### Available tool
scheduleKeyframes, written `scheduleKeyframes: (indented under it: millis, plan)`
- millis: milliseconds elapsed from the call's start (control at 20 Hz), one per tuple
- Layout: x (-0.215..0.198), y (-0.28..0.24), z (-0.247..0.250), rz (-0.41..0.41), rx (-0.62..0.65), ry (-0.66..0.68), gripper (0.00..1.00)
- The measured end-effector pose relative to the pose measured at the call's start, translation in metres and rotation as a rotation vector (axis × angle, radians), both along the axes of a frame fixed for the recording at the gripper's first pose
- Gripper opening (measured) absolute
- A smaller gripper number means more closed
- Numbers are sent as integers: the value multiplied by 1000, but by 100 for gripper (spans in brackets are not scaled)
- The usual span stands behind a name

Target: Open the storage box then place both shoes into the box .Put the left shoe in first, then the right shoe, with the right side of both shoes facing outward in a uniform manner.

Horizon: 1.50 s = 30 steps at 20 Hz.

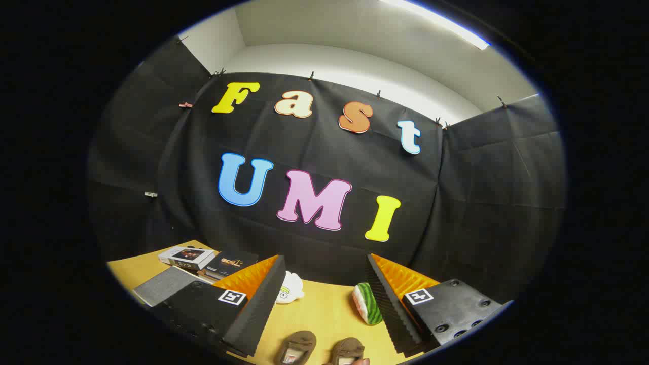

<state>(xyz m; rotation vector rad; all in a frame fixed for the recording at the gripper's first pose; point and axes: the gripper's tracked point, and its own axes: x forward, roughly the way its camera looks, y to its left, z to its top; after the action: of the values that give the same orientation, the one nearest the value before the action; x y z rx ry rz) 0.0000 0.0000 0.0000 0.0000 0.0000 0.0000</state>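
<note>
i'm looking down at a yellowish wooden table sitting against the black cloth wall. two brown shoes are lying side by side on it, between the fingers of my gripper — its jaws are standing wide apart with nothing between the pads. a white plush toy is resting just beyond the left finger, a watermelon-patterned toy touching the right one. off to the left, a grey box and some books are lying near the table's edge.
</note>
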Motion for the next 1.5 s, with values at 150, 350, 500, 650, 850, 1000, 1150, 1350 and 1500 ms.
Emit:
scheduleKeyframes:
  millis: [150,350,500,650,850,1000,1150,1350,1500]
  plan:
    - [-2,0,-1,3,1,-1,97]
    - [-3,-2,-3,1,9,4,97]
    - [-3,-5,-4,-3,12,9,97]
    - [-2,-5,-8,-1,8,20,97]
    - [-1,-1,-11,12,4,30,97]
    - [5,22,-20,97,43,70,97]
    - [6,66,-46,290,153,195,97]
    - [3,121,-90,524,360,370,97]
    - [-7,155,-143,646,484,569,98]
